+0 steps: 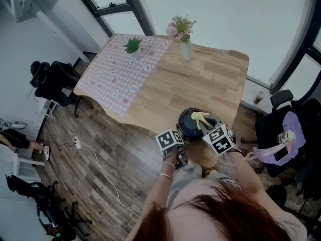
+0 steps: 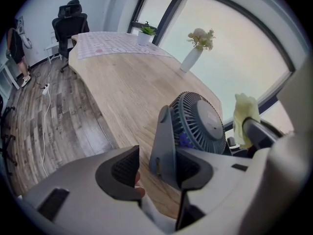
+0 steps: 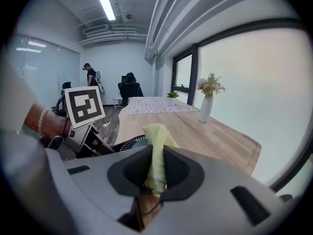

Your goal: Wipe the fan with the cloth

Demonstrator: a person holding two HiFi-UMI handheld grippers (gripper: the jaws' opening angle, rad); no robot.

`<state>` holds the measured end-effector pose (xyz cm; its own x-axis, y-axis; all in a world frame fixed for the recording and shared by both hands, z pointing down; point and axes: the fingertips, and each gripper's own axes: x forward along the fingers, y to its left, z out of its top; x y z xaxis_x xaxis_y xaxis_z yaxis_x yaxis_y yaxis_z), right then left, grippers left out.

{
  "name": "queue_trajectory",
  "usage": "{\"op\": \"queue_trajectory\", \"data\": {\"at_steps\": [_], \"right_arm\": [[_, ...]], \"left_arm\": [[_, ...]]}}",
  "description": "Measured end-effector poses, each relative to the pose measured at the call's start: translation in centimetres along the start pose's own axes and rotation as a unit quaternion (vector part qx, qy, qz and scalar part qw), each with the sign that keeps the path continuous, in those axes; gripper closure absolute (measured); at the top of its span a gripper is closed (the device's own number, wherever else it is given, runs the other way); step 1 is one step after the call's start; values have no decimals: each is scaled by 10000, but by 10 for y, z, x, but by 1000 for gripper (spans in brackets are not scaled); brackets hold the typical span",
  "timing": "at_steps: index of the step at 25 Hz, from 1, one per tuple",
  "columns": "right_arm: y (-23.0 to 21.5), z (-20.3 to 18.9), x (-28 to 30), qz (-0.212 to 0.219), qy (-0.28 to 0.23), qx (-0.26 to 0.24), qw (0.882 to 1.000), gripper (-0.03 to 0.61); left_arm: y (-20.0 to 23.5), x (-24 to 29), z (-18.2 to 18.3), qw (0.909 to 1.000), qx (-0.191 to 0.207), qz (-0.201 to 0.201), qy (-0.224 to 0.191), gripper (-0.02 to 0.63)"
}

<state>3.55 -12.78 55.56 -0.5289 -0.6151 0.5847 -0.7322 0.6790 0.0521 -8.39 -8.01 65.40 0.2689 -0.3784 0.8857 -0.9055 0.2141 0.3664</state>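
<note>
Wiping step, seemingly: right claw (image 3: 155,173) grips cloth (image 3: 155,133) by fan (image 2: 210,117), left claw (image 2: 156,168) open astride its stand (image 2: 160,141); next probably needs cloth dragged over grille (image 2: 188,126)

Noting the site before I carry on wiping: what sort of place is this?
Probably an office meeting room: a long wooden table, black office chairs at its far end, wall-wide windows and ceiling strip lights.

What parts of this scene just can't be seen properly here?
Fan: base hidden behind the left gripper, left gripper view.
Cloth: lower end buried inside the right gripper, right gripper view.
Fan's near edge: covered by both grippers' marker cubes, head view.
Distant person: too small, right gripper view.
</note>
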Motion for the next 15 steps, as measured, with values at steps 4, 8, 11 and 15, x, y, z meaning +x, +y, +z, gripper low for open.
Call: {"op": "queue_trajectory", "data": {"at_steps": [4,8,11,15], "right_arm": [[4,4,-6,30,-89,10,10000,528],[0,2,-12,23,-225,82,9997,528],[2,1,-18,95,-293,220,9993,526],[4,1,-28,219,-423,361,9982,528]], "left_arm": [[-4,-9,1,9999,17,-50,-133,442],[-8,-19,0,9995,78,-30,-313,442],[-7,-29,0,9987,57,23,-502,442],[-10,-43,-1,9972,66,73,-740,442]]}}
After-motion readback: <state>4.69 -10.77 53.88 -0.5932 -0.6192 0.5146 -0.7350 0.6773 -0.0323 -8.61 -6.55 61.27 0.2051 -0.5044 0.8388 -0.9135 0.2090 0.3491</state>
